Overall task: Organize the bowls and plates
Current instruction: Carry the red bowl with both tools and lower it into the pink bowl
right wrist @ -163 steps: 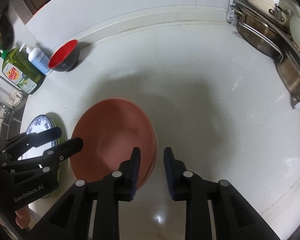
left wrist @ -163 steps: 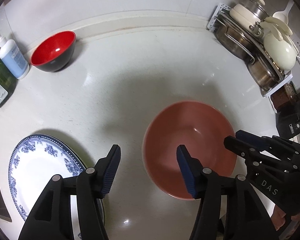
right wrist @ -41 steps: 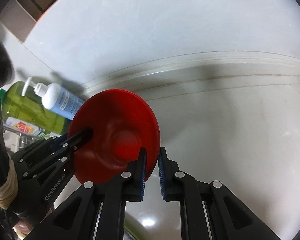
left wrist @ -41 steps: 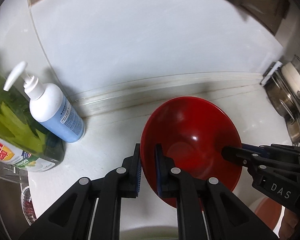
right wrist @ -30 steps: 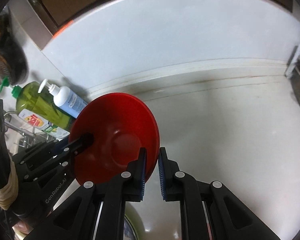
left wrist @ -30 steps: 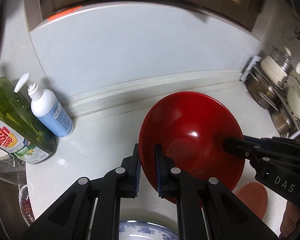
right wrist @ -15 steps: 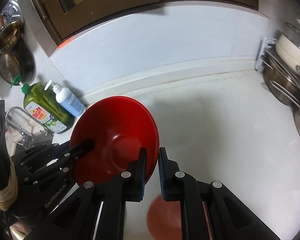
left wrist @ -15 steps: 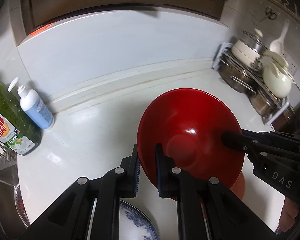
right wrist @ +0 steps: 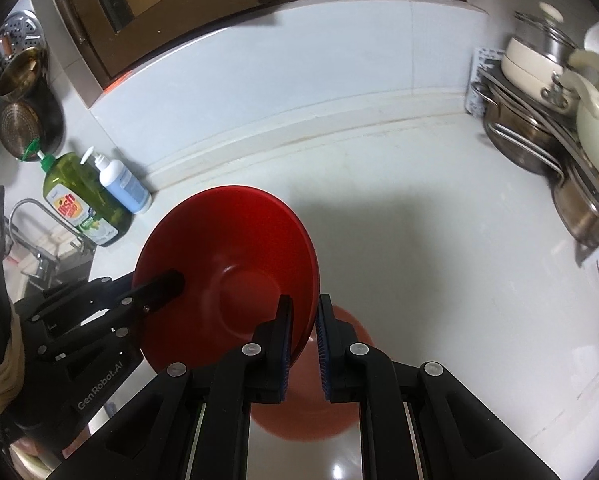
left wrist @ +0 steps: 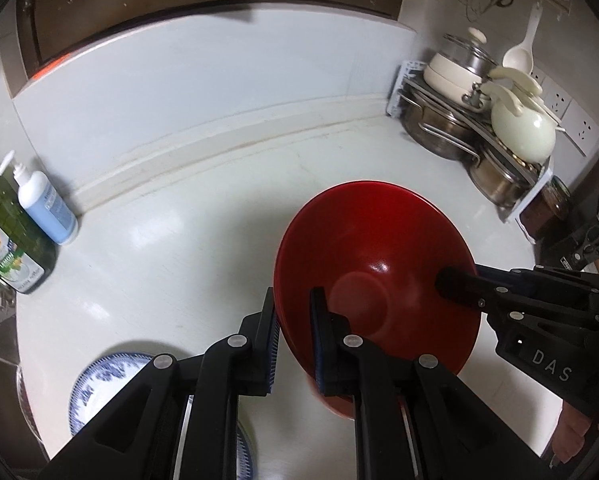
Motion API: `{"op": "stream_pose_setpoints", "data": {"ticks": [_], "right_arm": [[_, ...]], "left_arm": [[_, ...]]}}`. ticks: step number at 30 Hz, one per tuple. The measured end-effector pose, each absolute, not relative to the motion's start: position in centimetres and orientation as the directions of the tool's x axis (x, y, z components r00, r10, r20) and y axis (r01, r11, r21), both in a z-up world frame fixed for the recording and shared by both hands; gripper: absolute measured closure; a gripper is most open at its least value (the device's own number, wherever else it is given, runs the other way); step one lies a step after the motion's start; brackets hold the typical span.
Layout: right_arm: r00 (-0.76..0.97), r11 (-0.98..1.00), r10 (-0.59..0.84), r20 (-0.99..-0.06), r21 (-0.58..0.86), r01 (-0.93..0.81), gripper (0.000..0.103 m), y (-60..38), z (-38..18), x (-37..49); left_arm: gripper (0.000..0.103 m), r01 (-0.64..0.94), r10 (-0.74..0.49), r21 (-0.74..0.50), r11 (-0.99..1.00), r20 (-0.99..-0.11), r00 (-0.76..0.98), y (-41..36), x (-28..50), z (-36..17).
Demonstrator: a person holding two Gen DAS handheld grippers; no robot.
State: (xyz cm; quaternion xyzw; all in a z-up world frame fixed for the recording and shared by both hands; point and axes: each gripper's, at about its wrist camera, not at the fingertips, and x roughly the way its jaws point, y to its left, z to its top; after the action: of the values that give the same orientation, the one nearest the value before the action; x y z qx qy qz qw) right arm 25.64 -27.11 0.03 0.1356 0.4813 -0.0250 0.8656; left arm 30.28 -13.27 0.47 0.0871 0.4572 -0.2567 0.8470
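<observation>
Left claw (left wrist: 293, 332): closed on the near-left rim of the red bowl (left wrist: 379, 264), one finger inside the bowl and one outside; it sits at bottom centre of the left wrist view and enters the right wrist view from the lower left (right wrist: 167, 280).
Right claw (right wrist: 302, 330): closed on the opposite rim of the same bowl (right wrist: 227, 272), the rim pinched between its two blue pads; in the left wrist view it reaches in from the right edge (left wrist: 455, 280).
Red bowl: held clear of the counter (left wrist: 179, 248) by both claws, tilted, its glossy red inside facing the cameras; centre right in the left wrist view, centre left in the right wrist view.
Terracotta bowl (right wrist: 339, 408): on the counter below the red bowl, lower centre of the right wrist view, partly hidden by the claw.
Blue-and-white plate (left wrist: 103, 376): on the counter, lower left of the left wrist view, partly behind the claw.
Pump bottle (left wrist: 43, 208): upright at the left edge, touching or just beside the green dish soap bottle (left wrist: 3, 236).
Pot rack (left wrist: 479, 128): upper right, against the wall, stacked with metal pots, a cream pot and a kettle.
Faucet (right wrist: 39, 216): left edge of the right wrist view.
</observation>
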Motion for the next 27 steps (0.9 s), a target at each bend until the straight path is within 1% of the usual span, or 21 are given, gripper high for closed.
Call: {"op": "stream_pose_setpoints", "data": {"ticks": [12, 27], "right_arm": [[0.476, 0.954, 0.117, -0.872, 0.232, 0.190, 0.090, -28.8, -3.2, 23.3], [0.406, 0.954, 0.141, -0.903, 0.233, 0.188, 0.090, -29.3, -6.2, 23.0]], "left_arm": [[0.088, 0.499, -0.345, -0.113, 0.859, -0.848, 0.402, -14.1, 28.6, -2.1], [0.087, 0.485, -0.292, -0.092, 0.870, -0.888, 0.355, -14.9, 28.3, -5.6]]}}
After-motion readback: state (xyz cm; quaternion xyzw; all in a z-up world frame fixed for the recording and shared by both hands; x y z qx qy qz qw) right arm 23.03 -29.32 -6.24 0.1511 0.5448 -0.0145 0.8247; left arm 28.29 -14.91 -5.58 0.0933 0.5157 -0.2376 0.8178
